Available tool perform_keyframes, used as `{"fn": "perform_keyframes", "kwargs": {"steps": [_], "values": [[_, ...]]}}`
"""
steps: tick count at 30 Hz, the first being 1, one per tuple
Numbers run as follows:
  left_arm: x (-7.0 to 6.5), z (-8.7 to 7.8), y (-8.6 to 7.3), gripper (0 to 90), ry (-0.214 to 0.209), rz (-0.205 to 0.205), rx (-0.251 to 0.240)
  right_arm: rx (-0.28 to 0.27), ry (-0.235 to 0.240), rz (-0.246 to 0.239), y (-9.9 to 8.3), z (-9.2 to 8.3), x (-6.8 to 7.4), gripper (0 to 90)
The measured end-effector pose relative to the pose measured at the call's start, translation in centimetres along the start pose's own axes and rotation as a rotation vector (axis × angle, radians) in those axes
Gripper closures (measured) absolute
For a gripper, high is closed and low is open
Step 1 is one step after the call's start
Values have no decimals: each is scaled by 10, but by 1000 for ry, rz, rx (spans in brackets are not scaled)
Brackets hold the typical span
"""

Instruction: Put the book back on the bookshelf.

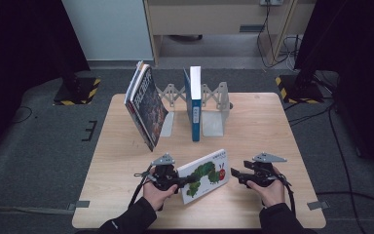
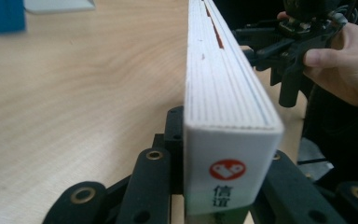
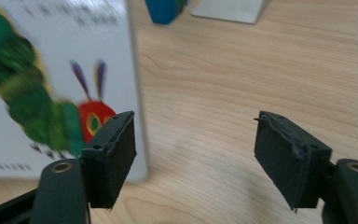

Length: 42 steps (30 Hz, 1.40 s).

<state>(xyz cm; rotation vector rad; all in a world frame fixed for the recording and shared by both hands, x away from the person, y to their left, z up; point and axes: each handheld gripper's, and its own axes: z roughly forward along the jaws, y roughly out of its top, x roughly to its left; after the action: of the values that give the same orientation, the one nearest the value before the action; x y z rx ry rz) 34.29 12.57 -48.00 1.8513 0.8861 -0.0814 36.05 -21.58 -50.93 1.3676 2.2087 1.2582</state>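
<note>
Risk: book (image 1: 205, 175) held by left gripper (image 1: 184, 182) alone w/ jaws clamped on 1 edge, right gripper (image 1: 234, 173) jaws apart, so it may pivot & drop onto table (image 1: 253, 131).

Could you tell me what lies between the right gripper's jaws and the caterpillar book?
Nothing: in the high view only bare table separates the open right gripper from the caterpillar book, which the left gripper clamps.
</note>
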Motion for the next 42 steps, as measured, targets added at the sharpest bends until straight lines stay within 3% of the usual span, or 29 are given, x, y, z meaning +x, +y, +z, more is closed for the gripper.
{"fn": "perform_keyframes", "kwargs": {"steps": [9, 17, 22, 30, 34, 37, 42], "values": [[2, -13, 11, 752, 67, 14, -31, 90, -121, -31, -6, 2, -20, 212], [5, -25, 20, 752, 105, -4, -70, 140, -171, -22, -10, 3, -28, 178], [5, -30, 29, 752, 138, 15, -94, 162, -191, -19, -12, 4, -32, 152], [6, -29, 43, 752, 194, 23, -119, 150, -223, -42, -15, 6, -35, 109], [7, -26, 52, 752, 200, 19, -136, 162, -240, -73, -17, 7, -34, 67], [6, -23, 59, 751, 220, 28, -152, 159, -246, -66, -17, 8, -34, 56], [4, -16, 71, 751, 240, 41, -185, 118, -251, -65, -22, 10, -35, 12]]}}
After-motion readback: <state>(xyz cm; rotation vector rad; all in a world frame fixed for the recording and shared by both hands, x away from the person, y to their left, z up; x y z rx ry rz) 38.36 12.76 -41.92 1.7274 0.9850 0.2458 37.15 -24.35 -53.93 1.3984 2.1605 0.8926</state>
